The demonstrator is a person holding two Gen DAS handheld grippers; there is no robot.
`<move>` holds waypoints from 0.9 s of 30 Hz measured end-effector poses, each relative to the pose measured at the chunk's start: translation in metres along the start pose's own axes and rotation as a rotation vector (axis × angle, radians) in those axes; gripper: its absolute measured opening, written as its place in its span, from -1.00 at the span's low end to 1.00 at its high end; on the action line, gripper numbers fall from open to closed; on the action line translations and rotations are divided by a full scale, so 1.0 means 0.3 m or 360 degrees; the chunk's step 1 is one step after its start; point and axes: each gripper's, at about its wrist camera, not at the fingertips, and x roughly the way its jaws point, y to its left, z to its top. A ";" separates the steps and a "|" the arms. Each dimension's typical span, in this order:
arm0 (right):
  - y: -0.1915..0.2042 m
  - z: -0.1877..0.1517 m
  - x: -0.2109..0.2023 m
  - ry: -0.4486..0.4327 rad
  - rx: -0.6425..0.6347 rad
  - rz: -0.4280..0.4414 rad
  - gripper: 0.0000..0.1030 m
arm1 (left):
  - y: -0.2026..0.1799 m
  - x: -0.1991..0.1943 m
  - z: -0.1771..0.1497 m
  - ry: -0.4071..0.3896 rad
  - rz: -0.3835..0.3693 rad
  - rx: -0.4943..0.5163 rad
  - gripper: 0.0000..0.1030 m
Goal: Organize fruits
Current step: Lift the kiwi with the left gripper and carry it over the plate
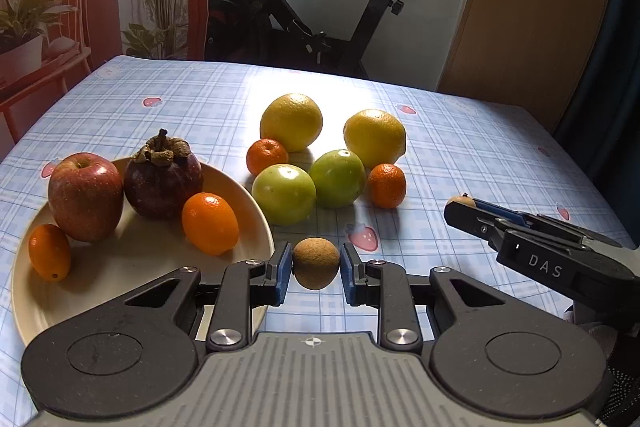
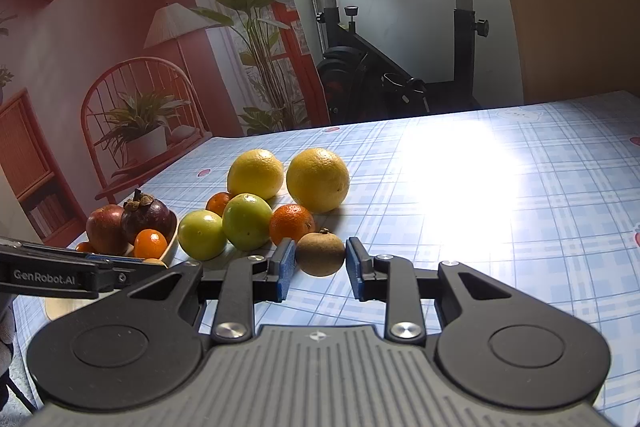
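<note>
Fruit sorting on a blue checked tablecloth (image 1: pixel 460 147), with the cream plate (image 1: pixel 240 195) as landmark. Each gripper pinches a small brown round fruit between its blue pads: the left gripper (image 1: pixel 315 267) holds one brown fruit (image 1: pixel 316 264) just beside the plate's near right rim, and the right gripper (image 2: pixel 321 263) holds a second brown fruit (image 2: pixel 321 253) well to the right of the plate, close in front of a tangerine (image 2: pixel 292 224).

On the plate sit a red apple (image 1: pixel 85 197), a dark purple mangosteen (image 1: pixel 162 177) and two kumquats, one at the right (image 1: pixel 210 223) and one at the left edge (image 1: pixel 49 251). Right of the plate lies a loose cluster: two green fruits (image 1: pixel 284 194) (image 1: pixel 338 178) touching one another, two yellow citrus (image 1: pixel 291 122) (image 1: pixel 375 137) behind them, and small tangerines at either flank (image 1: pixel 267 156) (image 1: pixel 387 185). This cluster stands between the plate and the right gripper.

Both grippers tilt downward toward the tabletop, the left one more steeply. In the left wrist view the right gripper enters from the right edge, its brown fruit mostly hidden by the fingers. In the right wrist view the left gripper crosses the lower left and covers the plate's near rim. Behind the table stand an exercise bike (image 1: pixel 320 7) and a printed backdrop (image 2: pixel 140 47). Strong glare washes out the cloth right of the citrus.
</note>
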 end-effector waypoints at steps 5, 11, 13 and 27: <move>0.018 -0.003 0.002 0.0013 -0.0039 -0.0032 -0.41 | 0.052 -0.059 0.016 -0.0040 0.0018 -0.0064 -0.46; 0.088 -0.006 0.023 0.0066 -0.0126 -0.0067 -0.41 | 0.183 -0.141 0.031 -0.0094 0.0062 -0.0206 -0.46; 0.119 0.002 0.031 0.0065 -0.0119 -0.0022 -0.41 | 0.229 -0.164 0.028 -0.0104 0.0099 -0.0217 -0.46; 0.592 0.016 0.262 0.0186 -0.0788 0.0387 -0.41 | 0.452 -0.182 -0.033 -0.0045 0.0311 -0.0383 -0.46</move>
